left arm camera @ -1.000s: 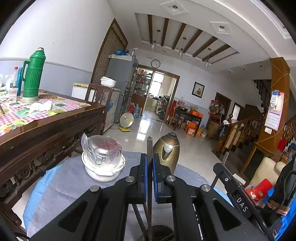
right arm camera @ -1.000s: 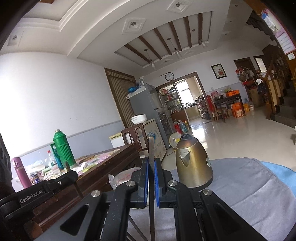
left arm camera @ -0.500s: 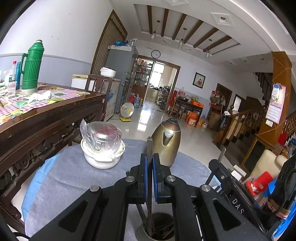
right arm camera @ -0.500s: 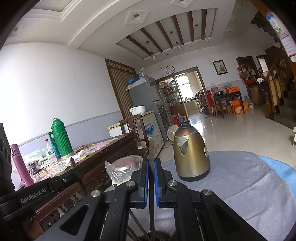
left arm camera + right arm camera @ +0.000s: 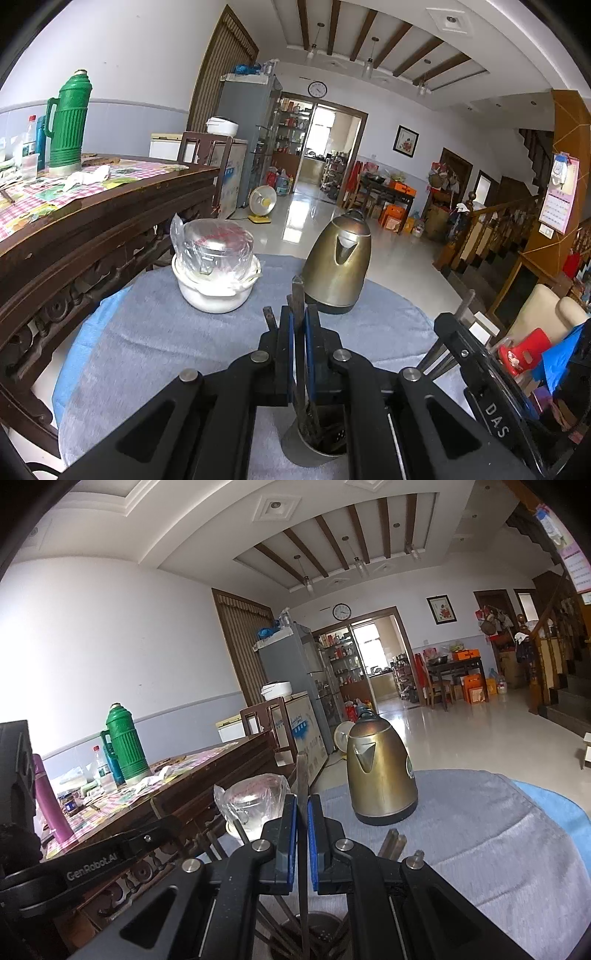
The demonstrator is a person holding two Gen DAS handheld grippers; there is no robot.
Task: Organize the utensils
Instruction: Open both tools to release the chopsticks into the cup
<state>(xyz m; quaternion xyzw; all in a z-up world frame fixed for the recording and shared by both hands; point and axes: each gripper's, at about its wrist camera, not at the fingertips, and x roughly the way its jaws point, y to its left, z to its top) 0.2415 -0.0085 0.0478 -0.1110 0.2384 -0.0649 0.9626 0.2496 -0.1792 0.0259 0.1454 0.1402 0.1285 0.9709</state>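
Observation:
My left gripper (image 5: 298,321) is shut on a thin metal utensil handle (image 5: 297,295) that stands upright, its lower end inside a grey metal utensil holder (image 5: 314,448) on the grey cloth. My right gripper (image 5: 302,805) is shut on another flat metal utensil handle (image 5: 302,771), also upright, reaching down into the same holder (image 5: 317,938), which has several dark utensils in it. The other gripper's body shows at the right of the left wrist view (image 5: 476,373) and at the left of the right wrist view (image 5: 92,856).
A brass electric kettle (image 5: 340,262) and a white bowl with a plastic-wrapped pot (image 5: 214,266) stand at the far side of the round cloth-covered table (image 5: 147,332). A dark wooden table (image 5: 92,206) with a green thermos (image 5: 68,122) is at the left.
Both grippers have moved down with their utensils toward the holder; the holder now shows more fully below the fingers, and the kettle and bowl sit higher in view.

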